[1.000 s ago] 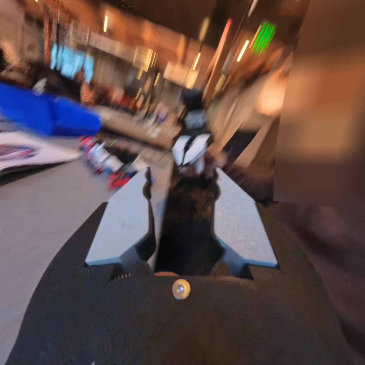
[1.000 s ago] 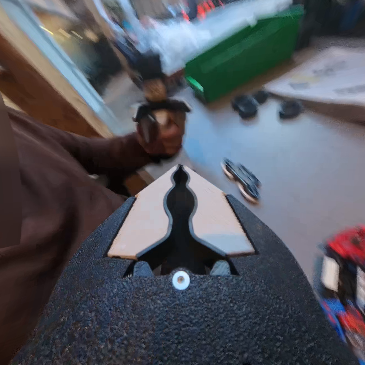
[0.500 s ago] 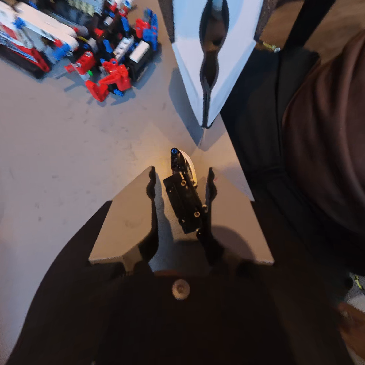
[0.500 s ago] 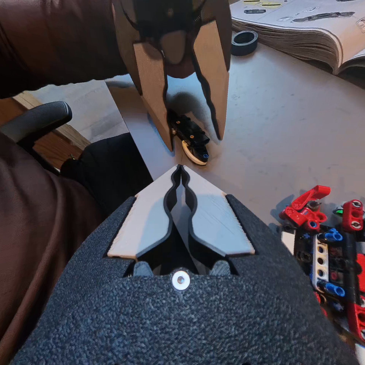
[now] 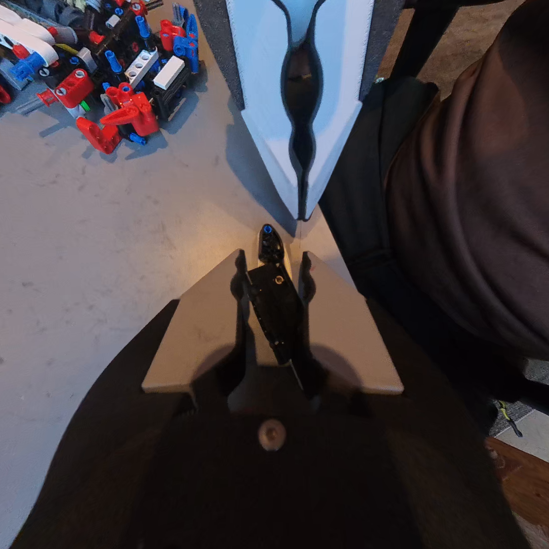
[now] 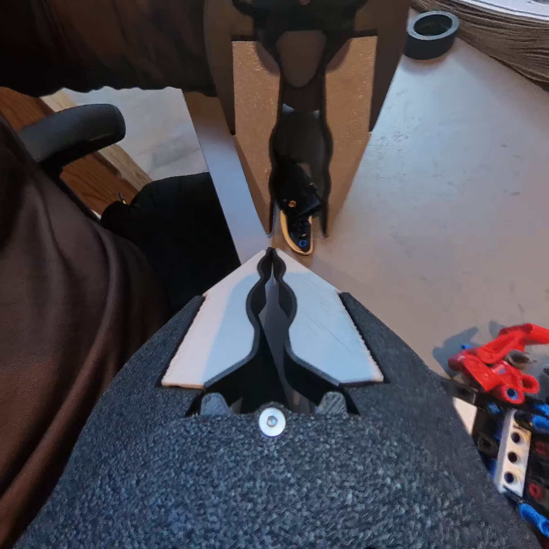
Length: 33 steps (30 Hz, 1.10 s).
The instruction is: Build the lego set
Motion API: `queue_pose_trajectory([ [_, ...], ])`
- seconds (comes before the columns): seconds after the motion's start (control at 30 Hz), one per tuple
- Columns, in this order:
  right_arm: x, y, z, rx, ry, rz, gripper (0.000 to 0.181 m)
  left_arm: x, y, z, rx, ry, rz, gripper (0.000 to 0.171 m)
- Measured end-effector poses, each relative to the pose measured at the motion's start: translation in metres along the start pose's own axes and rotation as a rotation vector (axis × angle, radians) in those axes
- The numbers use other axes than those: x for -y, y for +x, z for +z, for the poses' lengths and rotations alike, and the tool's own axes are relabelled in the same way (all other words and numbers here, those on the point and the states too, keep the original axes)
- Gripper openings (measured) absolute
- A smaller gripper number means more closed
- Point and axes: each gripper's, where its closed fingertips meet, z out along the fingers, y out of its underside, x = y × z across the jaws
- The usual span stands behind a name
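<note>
A small black lego sub-assembly (image 5: pixel 273 297) with a white curved part and a blue pin at its tip lies on the grey table (image 5: pixel 118 267), at the near corner. My left gripper (image 5: pixel 273 255) is down over it, its jaws closed against the piece's sides. The right wrist view shows the same grip (image 6: pixel 297 234) on the piece (image 6: pixel 297 190). My right gripper (image 6: pixel 271 252) is shut and empty. Its tip (image 5: pixel 300 214) points at the piece's blue-pin end, a short gap away.
A red, blue, white and black lego model (image 5: pixel 118 74) sits on the table, also in the right wrist view (image 6: pixel 505 401). A black tyre (image 6: pixel 432 35) lies by an open instruction book (image 6: pixel 505 29). The table edge, a chair armrest (image 6: pixel 74 130) and a person's brown clothing are close by.
Both grippers came down from a raised, blurred position. The left jaws have narrowed onto the black piece. The right gripper has moved closer to its tip.
</note>
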Motion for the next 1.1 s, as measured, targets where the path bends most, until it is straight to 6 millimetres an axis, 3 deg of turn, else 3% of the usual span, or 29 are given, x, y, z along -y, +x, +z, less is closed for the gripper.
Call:
queue_pose_trajectory([
  [0.23,0.002,0.006,0.002,-0.024,-0.017,-0.047,0.000,-0.002,0.020,0.001,-0.104,0.041,-0.002,0.041],
  [0.47,0.003,0.022,0.004,-0.104,-0.013,-0.022,0.000,-0.003,0.027,0.002,-0.104,0.044,0.029,0.047],
  [0.57,0.013,0.009,-0.004,-0.030,0.055,-0.025,0.000,-0.005,0.023,-0.002,-0.098,0.050,-0.007,0.046],
  [0.63,0.021,-0.019,-0.013,0.118,0.125,-0.067,0.000,-0.008,0.018,-0.008,-0.073,0.060,-0.018,0.052],
  [0.73,0.010,-0.039,-0.010,0.188,0.058,-0.160,0.000,-0.009,0.017,-0.018,-0.069,0.083,-0.033,0.055],
  [0.83,0.001,-0.036,0.008,0.175,-0.033,-0.150,0.000,-0.019,0.024,-0.014,-0.083,0.012,-0.004,0.055],
  [0.9,-0.003,-0.031,0.019,0.182,-0.075,-0.085,0.000,-0.019,0.021,-0.013,-0.044,0.007,0.023,0.042],
  [0.97,-0.005,-0.026,0.024,0.166,-0.094,-0.063,0.000,-0.020,0.020,-0.013,-0.053,0.004,0.020,0.031],
  [1.1,-0.002,-0.024,0.027,0.141,-0.085,-0.034,0.000,-0.020,0.022,-0.015,-0.086,0.034,-0.023,0.031],
])
